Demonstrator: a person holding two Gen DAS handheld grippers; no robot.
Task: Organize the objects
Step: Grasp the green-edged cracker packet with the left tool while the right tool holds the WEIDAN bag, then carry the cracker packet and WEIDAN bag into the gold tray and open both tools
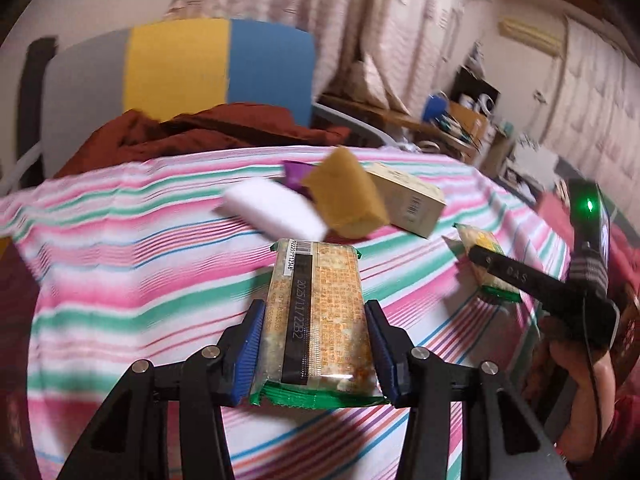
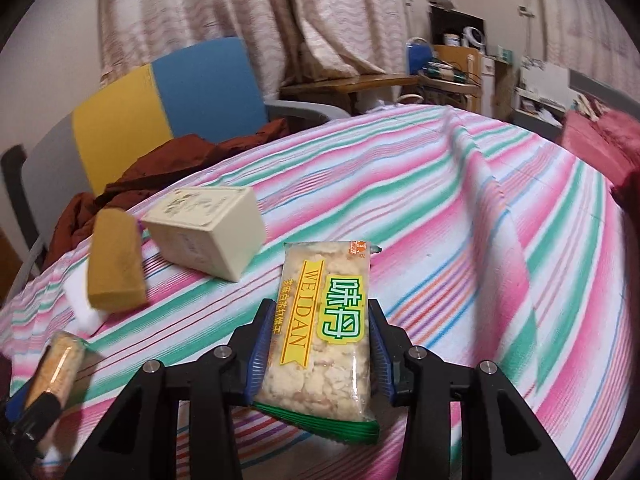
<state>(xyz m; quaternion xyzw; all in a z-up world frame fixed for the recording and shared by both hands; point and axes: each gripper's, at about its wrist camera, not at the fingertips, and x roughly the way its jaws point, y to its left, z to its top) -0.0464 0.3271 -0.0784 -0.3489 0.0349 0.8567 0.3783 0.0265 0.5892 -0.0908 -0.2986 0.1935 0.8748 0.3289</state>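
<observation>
Left gripper (image 1: 316,344): blue pads pinch a rice-cracker packet (image 1: 316,312) by its long sides, printed date upward, lifted clear of the cloth.
Right gripper (image 2: 316,352): likewise clamped on a second cracker packet (image 2: 324,328), its green-and-yellow front upward (this packet also shows at the right of the left wrist view).
Striped tablecloth (image 2: 460,208): bare across its right half, with one raised fold.
Yellow sponge block (image 2: 116,260): beyond the grippers, leaning on a white foam block (image 1: 276,208).
Cream carton (image 2: 208,232): just beside the sponge, lying on its side.
Purple wrapper (image 1: 296,174): behind the sponge, mostly hidden.
Rust-red garment (image 1: 200,132): heaped at the far table edge, before a yellow-and-blue chair (image 1: 220,64).
Progress: early to middle, by my reading; the two matching packets are in hand but not yet set down, and the far cluster lies loose, unsorted. No destination is evident.
</observation>
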